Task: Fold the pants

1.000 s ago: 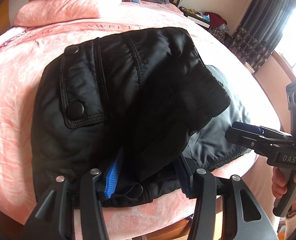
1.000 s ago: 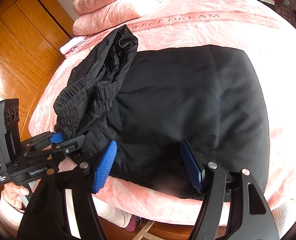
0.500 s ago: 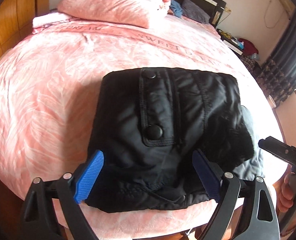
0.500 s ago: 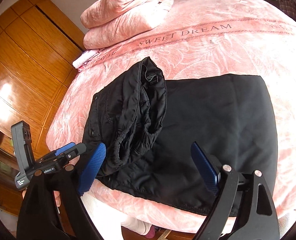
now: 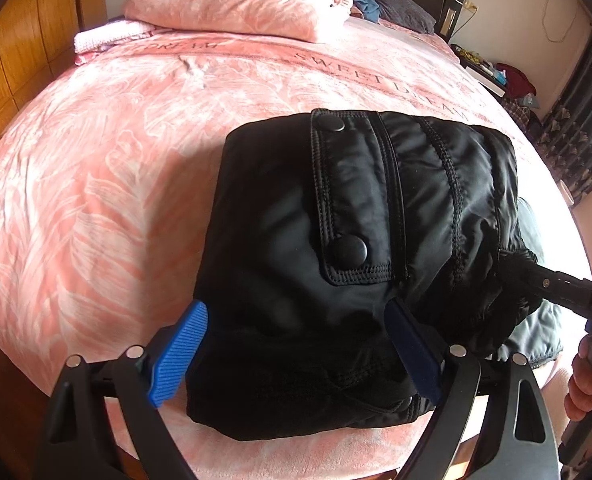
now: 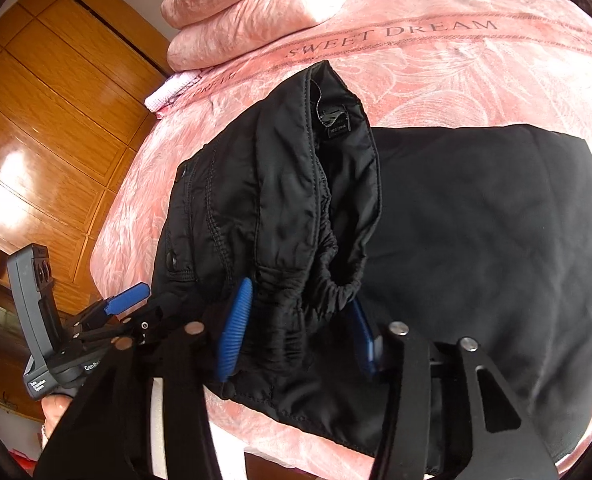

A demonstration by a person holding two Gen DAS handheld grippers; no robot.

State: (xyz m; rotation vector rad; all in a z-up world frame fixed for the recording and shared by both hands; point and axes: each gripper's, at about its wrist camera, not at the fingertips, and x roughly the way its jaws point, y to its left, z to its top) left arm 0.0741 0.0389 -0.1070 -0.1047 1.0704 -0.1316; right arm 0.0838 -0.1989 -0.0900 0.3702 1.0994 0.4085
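On pink bedspread: black pants folded, glossy; waistband bunched.

Bright daylight throughout, entering from the far right, blowing out the right edge of the bedspread in the left wrist view. Strong white glare on the wooden wardrobe at left in the right wrist view. Soft sheen on the black pants, folds elsewhere lost in deep black. Heavy fisheye bending at the rims, dark vignette in every corner. Sharp in the middle; slightly soft on the near gripper arms and far room.
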